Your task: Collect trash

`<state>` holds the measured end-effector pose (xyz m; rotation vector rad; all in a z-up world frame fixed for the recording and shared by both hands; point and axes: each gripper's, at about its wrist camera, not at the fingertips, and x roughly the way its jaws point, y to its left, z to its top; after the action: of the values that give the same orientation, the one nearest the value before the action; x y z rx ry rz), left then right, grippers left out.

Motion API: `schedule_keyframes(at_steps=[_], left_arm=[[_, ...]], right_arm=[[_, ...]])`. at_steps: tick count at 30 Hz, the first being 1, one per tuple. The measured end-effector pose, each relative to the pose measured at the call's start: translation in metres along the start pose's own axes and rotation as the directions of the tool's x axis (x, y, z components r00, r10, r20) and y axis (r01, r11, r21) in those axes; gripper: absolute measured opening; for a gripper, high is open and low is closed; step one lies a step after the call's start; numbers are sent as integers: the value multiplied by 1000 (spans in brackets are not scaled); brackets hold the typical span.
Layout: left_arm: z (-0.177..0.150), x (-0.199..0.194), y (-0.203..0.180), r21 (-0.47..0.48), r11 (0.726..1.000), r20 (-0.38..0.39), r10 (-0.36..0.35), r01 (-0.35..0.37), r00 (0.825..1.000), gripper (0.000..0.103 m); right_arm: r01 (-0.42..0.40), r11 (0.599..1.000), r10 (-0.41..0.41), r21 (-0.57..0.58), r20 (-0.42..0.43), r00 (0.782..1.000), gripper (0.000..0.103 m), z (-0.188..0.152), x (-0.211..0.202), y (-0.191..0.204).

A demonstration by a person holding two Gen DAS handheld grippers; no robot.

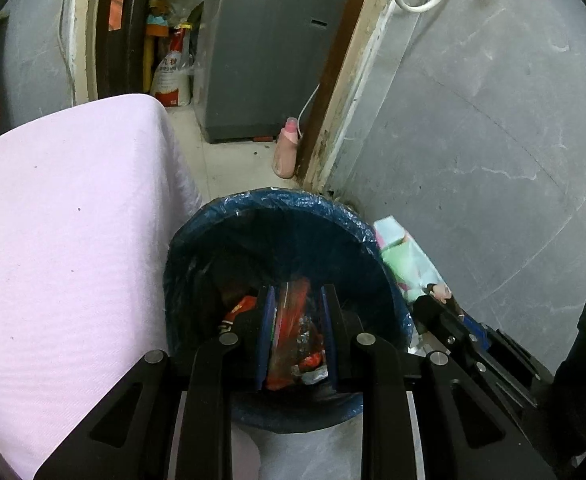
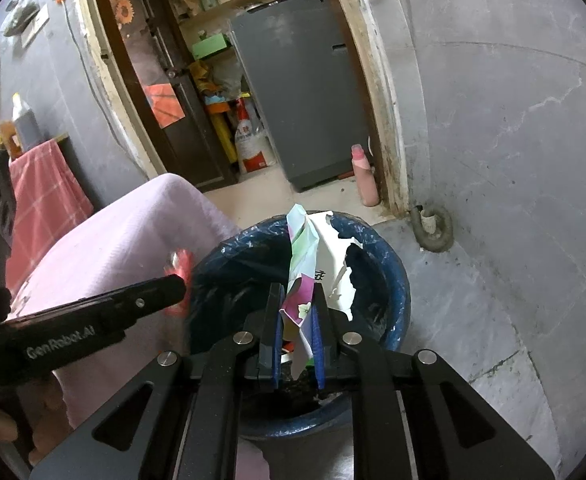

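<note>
A round bin with a blue liner stands on the floor by the table corner; it also shows in the right wrist view. My left gripper is over the bin mouth, shut on a clear and red plastic wrapper. More red wrappers lie inside the bin. My right gripper is shut on a torn white, green and purple paper wrapper and holds it above the bin. That wrapper and the right gripper show at the bin's right rim in the left wrist view. The left gripper shows at left in the right wrist view.
A table with a pink cloth is left of the bin. A pink bottle stands by the door frame, and a grey appliance is behind it. A grey wall is on the right, with a pipe end at its foot.
</note>
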<state>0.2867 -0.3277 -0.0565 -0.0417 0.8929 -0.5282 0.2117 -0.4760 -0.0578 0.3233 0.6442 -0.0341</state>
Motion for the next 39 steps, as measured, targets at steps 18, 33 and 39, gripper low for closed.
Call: schedule_keyframes(at_steps=[18,33,39], left_arm=[[14,-72,17,-66,998,213,38,-24,976,40],[-10,-164,39,-61,995,417,98,-80,904,89],[-23,-196,45,-53,993,455,118,-106,883,98]], right_arm=[[32,999,-27,-28,163,986,41,19,-46,18],[52,994,-17,-99,326,945,87,26,-111,70],[45,994,-7,-97,359,933,103,23,-134,88]])
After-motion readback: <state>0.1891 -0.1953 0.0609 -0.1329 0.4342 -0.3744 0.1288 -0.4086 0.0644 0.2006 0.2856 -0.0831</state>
